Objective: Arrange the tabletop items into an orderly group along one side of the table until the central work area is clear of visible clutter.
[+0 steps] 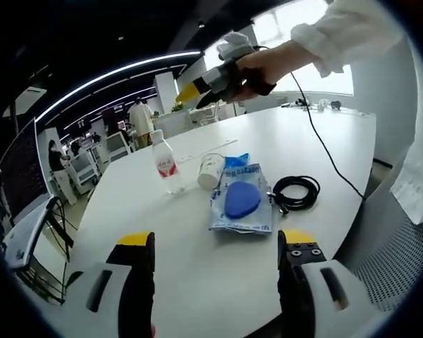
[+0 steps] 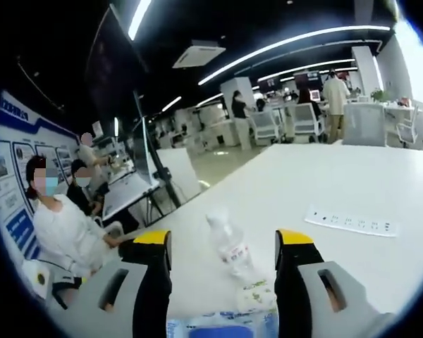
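Left gripper view, left to right: left gripper [image 1: 215, 271] low over the near edge of the white bench [image 1: 197, 282], fingers [image 1: 137, 282] apart, nothing between them. Water bottle [image 1: 166, 164] upright toward the middle of the bench, red label. Paper cup [image 1: 211, 170] on its side just right of the bottle, touching the top edge of the blue-and-white packet [image 1: 241, 201], which lies flat at mid-bench. Coiled black cable [image 1: 294, 192] just right of the packet, its lead running off toward the far right edge. Right gripper [image 1: 210, 83] held aloft by a hand [image 1: 268, 65] above the far side of the bench; state of its fingers cannot be told here.

Right gripper view, left to right: seated people beyond the left edge of the bench [image 2: 352, 190]. Right gripper [image 2: 222, 282] with fingers [image 2: 154, 282] apart, unloaded. Bottle [image 2: 229, 246] between them in line of sight, cup [image 2: 257, 296] and packet [image 2: 222, 327] nearer the camera. White power strip [image 2: 351, 220] flat on the bench, well to the right.
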The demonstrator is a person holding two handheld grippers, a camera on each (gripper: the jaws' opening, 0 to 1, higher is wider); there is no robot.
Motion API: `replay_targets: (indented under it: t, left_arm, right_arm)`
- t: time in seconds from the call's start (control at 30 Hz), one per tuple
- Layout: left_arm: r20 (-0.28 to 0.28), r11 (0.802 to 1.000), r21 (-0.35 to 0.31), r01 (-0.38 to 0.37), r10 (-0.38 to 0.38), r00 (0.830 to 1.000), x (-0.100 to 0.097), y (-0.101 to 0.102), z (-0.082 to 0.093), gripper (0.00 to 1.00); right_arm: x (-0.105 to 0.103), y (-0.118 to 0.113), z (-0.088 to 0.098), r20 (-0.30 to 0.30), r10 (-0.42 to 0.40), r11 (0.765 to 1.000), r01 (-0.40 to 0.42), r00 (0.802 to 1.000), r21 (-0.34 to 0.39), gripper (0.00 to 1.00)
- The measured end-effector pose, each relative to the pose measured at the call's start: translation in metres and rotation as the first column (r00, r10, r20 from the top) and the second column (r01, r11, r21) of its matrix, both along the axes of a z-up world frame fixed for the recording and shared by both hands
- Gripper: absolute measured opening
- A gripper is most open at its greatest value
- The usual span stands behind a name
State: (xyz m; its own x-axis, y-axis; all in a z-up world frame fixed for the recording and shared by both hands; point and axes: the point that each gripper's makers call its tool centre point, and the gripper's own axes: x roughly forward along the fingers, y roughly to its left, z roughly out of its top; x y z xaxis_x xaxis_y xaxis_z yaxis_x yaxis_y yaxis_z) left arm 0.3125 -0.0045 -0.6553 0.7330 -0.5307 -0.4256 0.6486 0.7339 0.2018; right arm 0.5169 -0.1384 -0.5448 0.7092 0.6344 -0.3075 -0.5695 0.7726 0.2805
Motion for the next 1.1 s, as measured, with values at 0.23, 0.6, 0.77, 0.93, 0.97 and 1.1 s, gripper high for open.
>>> replay_targets:
  t: [0.23, 0.6, 0.77, 0.93, 0.97, 1.1]
  left_arm:
    - [0.002, 1.0, -0.01, -0.009, 0.009, 1.0, 0.001, 0.001, 0.003, 0.72]
    - [-0.02, 1.0, 0.011, 0.01, -0.01, 1.0, -0.004, -0.002, -0.003, 0.71]
    - [-0.023, 1.0, 0.011, -0.015, 0.015, 1.0, 0.001, 0.003, -0.002, 0.7]
    - [-0.035, 1.0, 0.019, -0.022, 0.023, 0.999, 0.001, 0.004, -0.006, 0.68]
    - [-0.032, 1.0, 0.019, -0.018, 0.018, 0.999, 0.0, 0.003, -0.005, 0.68]
    - [-0.023, 0.999, 0.031, -0.015, 0.015, 1.0, 0.0, 0.003, -0.005, 0.67]
  right_arm:
    - [-0.027, -0.018, 0.003, -0.005, -0.037, 0.999, 0.037, 0.999, 0.003, 0.58]
    - [-0.045, -0.042, -0.003, -0.038, -0.103, 0.995, 0.103, 0.994, 0.017, 0.58]
    - [-0.041, -0.042, -0.005, -0.041, -0.086, 0.996, 0.086, 0.995, -0.002, 0.57]
    - [-0.039, -0.04, -0.009, -0.057, -0.087, 0.996, 0.087, 0.995, -0.006, 0.55]
    - [-0.038, -0.039, -0.01, -0.059, -0.086, 0.996, 0.085, 0.995, -0.007, 0.55]
    - [-0.039, -0.034, -0.017, -0.073, -0.064, 0.998, 0.063, 0.995, -0.018, 0.52]
